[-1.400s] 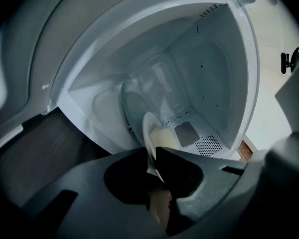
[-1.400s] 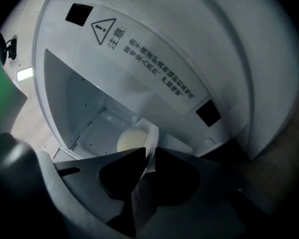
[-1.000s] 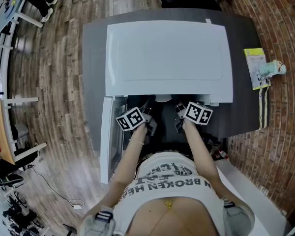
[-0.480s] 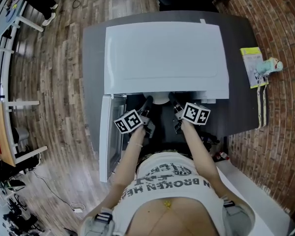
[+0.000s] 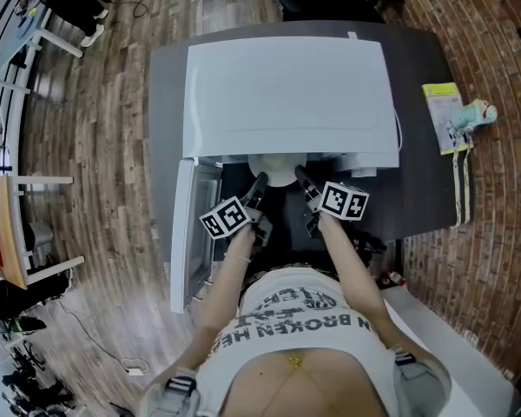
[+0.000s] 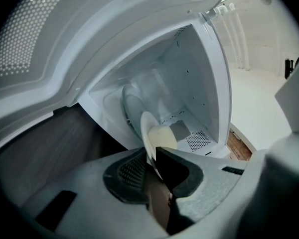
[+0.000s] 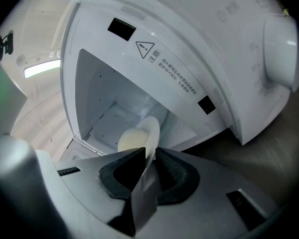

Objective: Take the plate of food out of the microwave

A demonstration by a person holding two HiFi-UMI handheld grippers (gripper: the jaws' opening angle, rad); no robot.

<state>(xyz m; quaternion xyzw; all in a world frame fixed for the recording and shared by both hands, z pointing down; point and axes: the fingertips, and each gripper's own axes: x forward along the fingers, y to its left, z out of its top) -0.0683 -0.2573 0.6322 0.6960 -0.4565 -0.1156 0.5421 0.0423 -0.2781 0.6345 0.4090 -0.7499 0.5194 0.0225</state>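
White microwave (image 7: pixel 229 49) label (image 7: pixel 148 53) perhaps reads 注意.

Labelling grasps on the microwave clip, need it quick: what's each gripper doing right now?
Left gripper: closed on the rim of the plate.
Right gripper: closed on the opposite rim of the same plate.

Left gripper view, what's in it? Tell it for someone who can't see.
The left gripper pinches the rim of a white plate carrying a pale lump of food, just in front of an open white microwave.
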